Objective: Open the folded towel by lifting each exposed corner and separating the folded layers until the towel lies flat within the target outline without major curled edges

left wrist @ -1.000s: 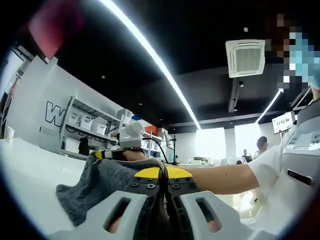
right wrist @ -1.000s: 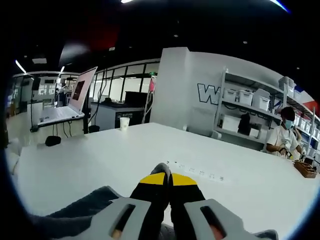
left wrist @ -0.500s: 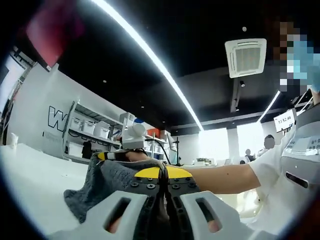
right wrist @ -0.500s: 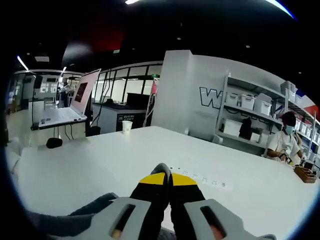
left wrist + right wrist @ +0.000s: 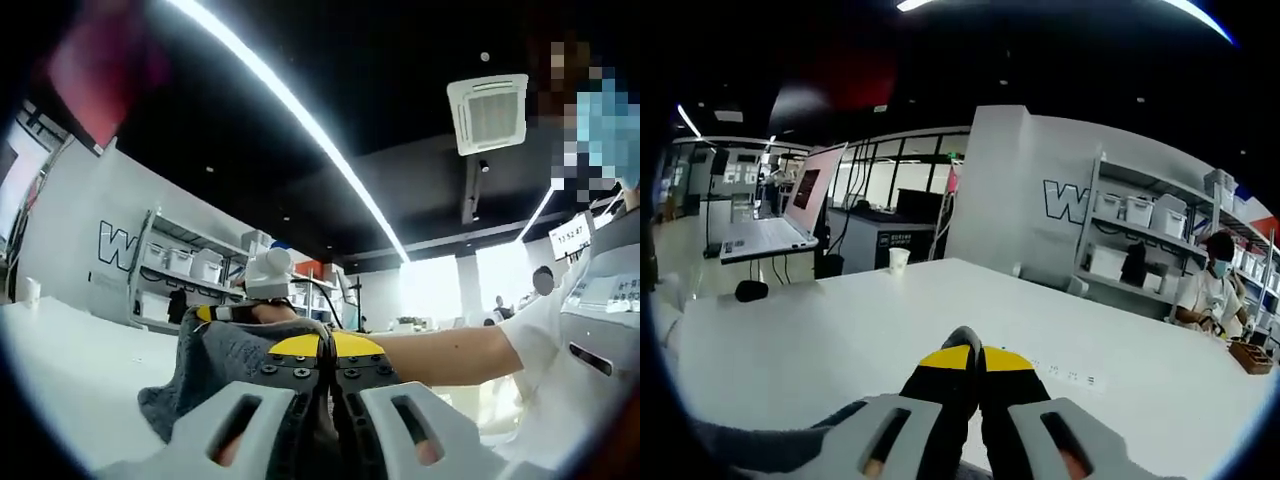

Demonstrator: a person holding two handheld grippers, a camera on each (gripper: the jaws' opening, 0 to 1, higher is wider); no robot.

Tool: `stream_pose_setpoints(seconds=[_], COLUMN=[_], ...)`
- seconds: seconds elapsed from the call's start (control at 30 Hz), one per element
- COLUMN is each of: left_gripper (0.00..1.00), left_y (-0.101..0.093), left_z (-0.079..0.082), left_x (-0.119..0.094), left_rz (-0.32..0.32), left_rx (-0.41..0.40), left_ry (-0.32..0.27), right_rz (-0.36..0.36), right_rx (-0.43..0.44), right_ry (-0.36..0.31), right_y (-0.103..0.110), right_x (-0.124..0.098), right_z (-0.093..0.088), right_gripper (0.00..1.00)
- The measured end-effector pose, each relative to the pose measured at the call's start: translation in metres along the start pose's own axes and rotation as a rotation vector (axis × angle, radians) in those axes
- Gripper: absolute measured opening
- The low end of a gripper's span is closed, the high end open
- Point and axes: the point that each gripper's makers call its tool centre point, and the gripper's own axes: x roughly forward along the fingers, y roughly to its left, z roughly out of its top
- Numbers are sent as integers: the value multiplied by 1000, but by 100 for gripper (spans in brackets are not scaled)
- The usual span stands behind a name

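A dark grey towel (image 5: 215, 365) hangs bunched above the white table (image 5: 70, 370), held up between both grippers. My left gripper (image 5: 326, 347), with yellow tips, is shut on the towel's near edge. Just beyond it, the right gripper (image 5: 232, 312) pinches another part of the towel, with the person's bare forearm (image 5: 440, 357) leading back from it. In the right gripper view, my right gripper (image 5: 976, 356) has its yellow tips pressed together. A fold of the towel (image 5: 760, 447) sags below it at the lower left, over the table (image 5: 840, 330).
Small printed marks (image 5: 1065, 377) sit on the table ahead of the right gripper. A paper cup (image 5: 899, 260) stands at the far edge, with a laptop (image 5: 790, 205) on a stand beyond. Shelving with white bins (image 5: 1130, 230) lines the wall, and a person (image 5: 1208, 285) works nearby.
Both grippers have risen a little with the towel. The towel's hanging part has drawn up and inward, and less of it shows in the right gripper view.
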Motion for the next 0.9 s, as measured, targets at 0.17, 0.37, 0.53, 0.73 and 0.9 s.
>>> stream_pose_setpoints(seconds=[0.17,0.37,0.53,0.73,0.9], left_gripper=[0,0,0,0,0], left_y=[0,3,2,6,8], left_z=[3,9,13,18,22], left_x=[-3,-9,-12,-18,-22], left_rz=[7,17,24,40,46], left_rx=[28,31,52,67,74], left_ry=[11,3,3,-3,-10], right_rz=[9,18,30,46,49], right_rx=[3,-7,-4,-2,-7], right_ry=[-7,-20,-33,-38,-48], right_y=[6,12,21,28,32], right_x=[2,3,6,9,10], right_z=[4,12,17,24,30], right_gripper=[0,0,0,0,0])
